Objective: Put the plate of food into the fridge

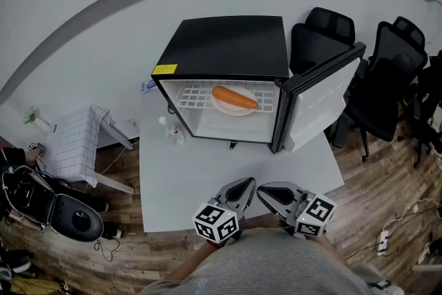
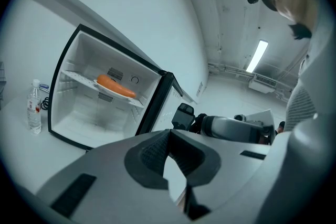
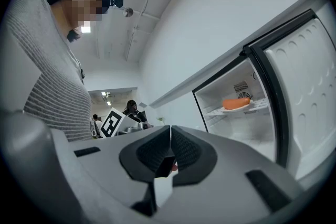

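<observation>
A black mini fridge (image 1: 228, 52) stands at the back of the white table (image 1: 179, 183) with its door (image 1: 323, 103) swung open to the right. Inside, a white plate (image 1: 235, 108) bearing an orange piece of food (image 1: 235, 97) rests on the wire shelf; the food (image 2: 115, 86) shows in the left gripper view and the food (image 3: 236, 103) in the right gripper view. My left gripper (image 1: 247, 184) and right gripper (image 1: 264, 191) sit side by side at the table's near edge, both shut and empty, well short of the fridge.
A small water bottle (image 2: 34, 105) stands on the table left of the fridge. Black office chairs (image 1: 387, 72) stand behind the open door. A white stool (image 1: 79, 141) with a checked cloth and a dark bag (image 1: 55, 207) are on the wooden floor at left.
</observation>
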